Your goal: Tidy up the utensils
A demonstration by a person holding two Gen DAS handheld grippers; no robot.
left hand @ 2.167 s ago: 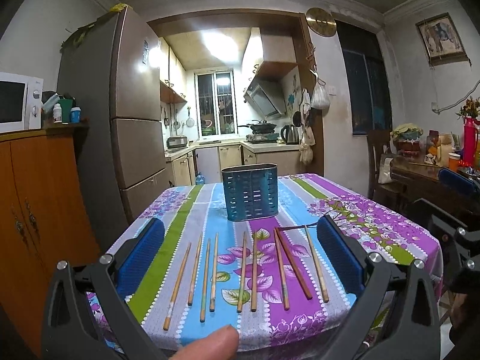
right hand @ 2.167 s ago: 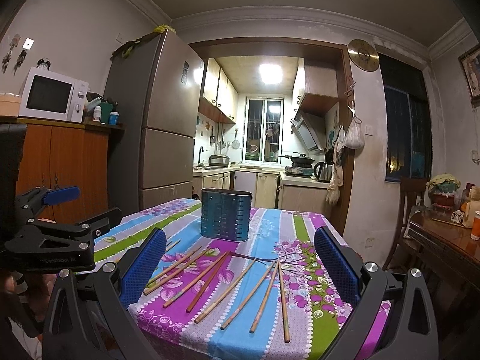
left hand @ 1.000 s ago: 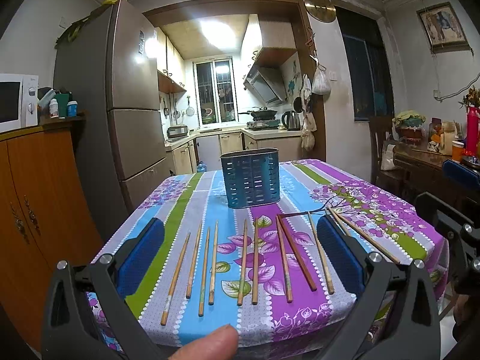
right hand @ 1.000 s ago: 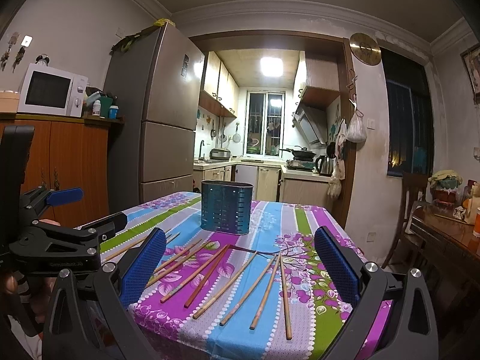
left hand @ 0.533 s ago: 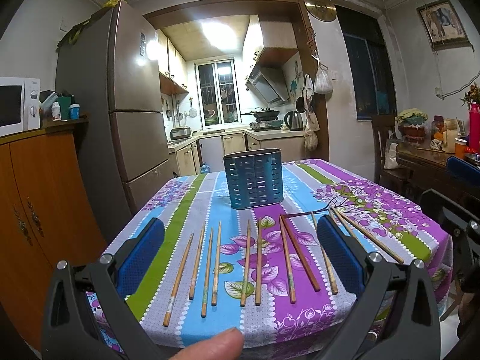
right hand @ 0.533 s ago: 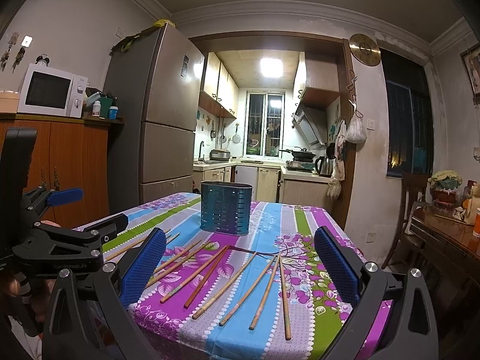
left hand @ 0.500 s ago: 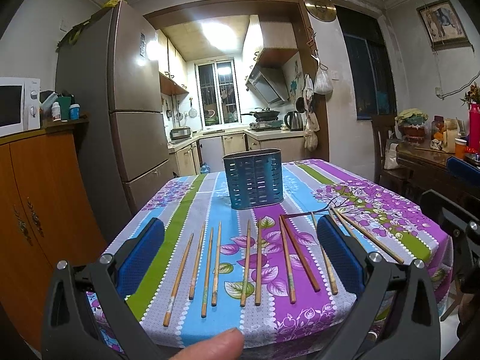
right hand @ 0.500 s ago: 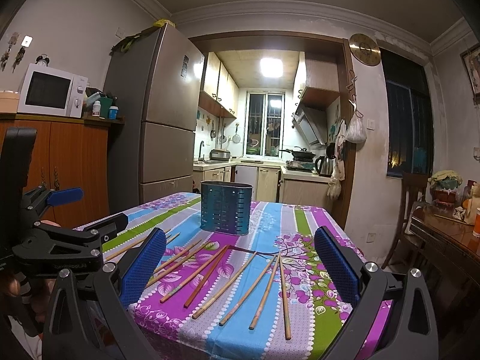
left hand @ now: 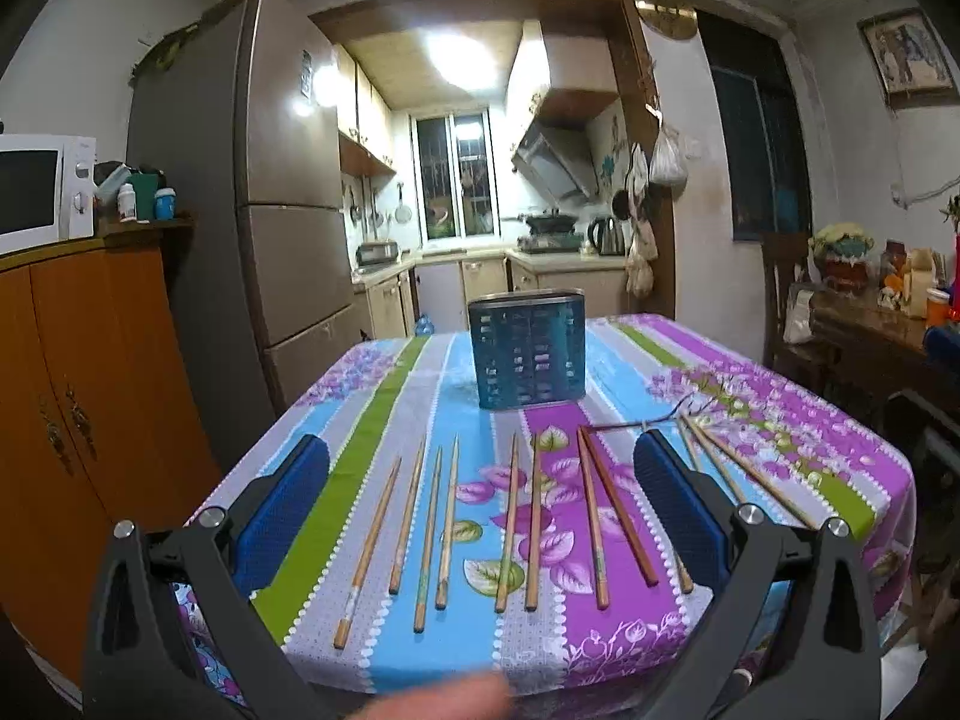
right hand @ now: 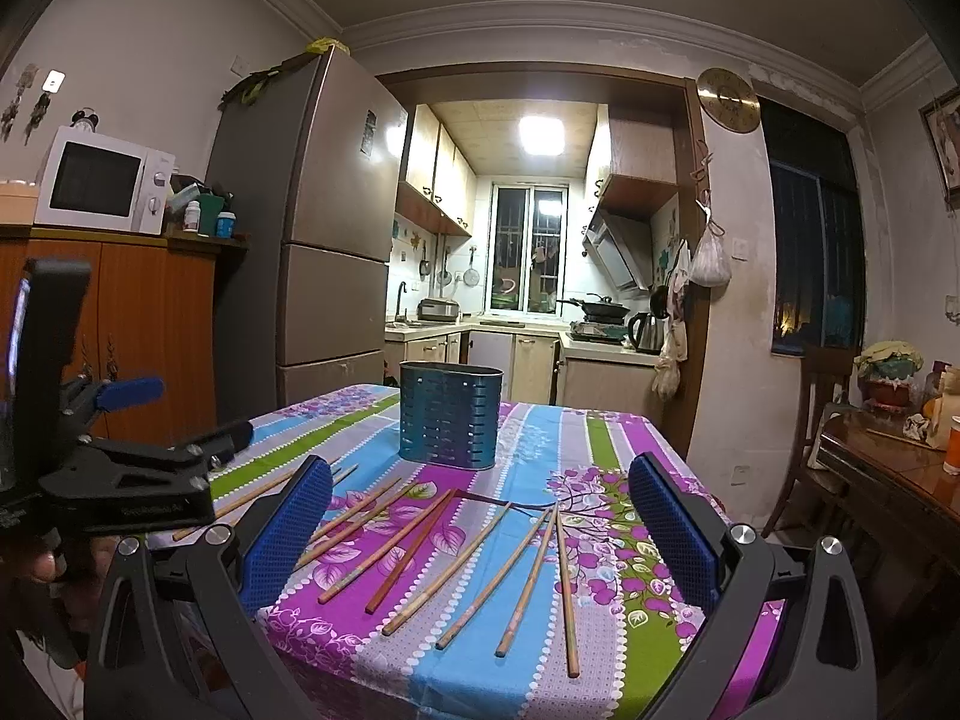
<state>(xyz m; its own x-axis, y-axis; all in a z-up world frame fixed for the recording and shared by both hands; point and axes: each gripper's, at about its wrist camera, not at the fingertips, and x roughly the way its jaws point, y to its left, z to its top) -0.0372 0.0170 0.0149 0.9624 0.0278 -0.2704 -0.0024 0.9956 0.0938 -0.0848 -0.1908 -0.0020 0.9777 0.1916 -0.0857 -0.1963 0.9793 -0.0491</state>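
Left gripper [left hand: 480,492] and right gripper [right hand: 480,516], both spread wide and empty, have drifted only slightly over the last seconds; wooden chopsticks [left hand: 516,513] remain flat on the floral tablecloth [left hand: 780,420], near the blue perforated metal holder [left hand: 528,351]; sorting not begun.

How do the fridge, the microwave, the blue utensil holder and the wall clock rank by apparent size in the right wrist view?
1. Fridge
2. Microwave
3. Blue utensil holder, close to the microwave; it sits nearer the camera, so that order is unsure
4. Wall clock
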